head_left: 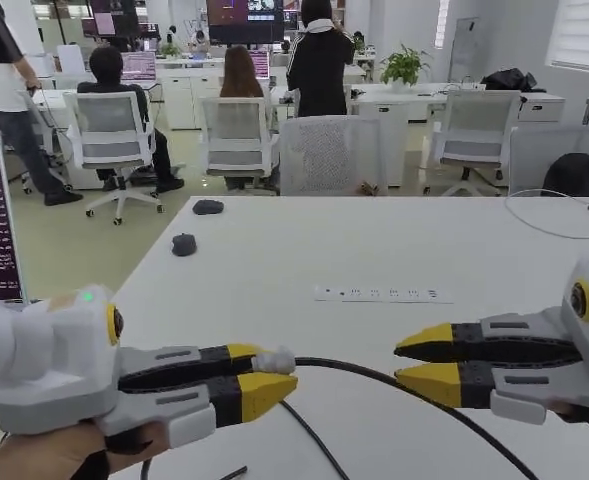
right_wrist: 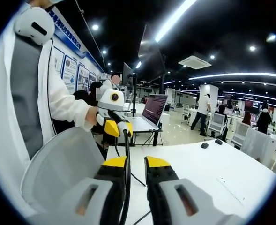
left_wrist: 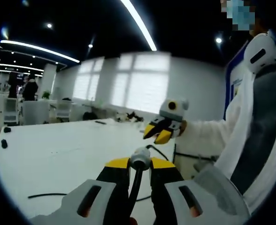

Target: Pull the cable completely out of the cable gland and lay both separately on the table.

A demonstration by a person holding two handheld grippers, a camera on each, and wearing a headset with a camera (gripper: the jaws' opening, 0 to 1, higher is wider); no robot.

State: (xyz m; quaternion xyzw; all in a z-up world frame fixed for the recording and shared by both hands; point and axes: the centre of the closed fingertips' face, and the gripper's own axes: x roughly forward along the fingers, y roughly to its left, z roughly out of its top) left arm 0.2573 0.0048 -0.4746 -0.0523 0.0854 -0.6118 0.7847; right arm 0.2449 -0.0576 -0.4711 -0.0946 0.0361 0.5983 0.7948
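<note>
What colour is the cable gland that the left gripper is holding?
The cable gland is whitish grey. It shows best in the left gripper view.

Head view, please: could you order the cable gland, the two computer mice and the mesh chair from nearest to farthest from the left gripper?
1. cable gland: clamped between the jaws of the left gripper.
2. nearer mouse: by the left edge of the table.
3. farther mouse: at the table's far edge.
4. mesh chair: on the floor beyond the table.
</note>
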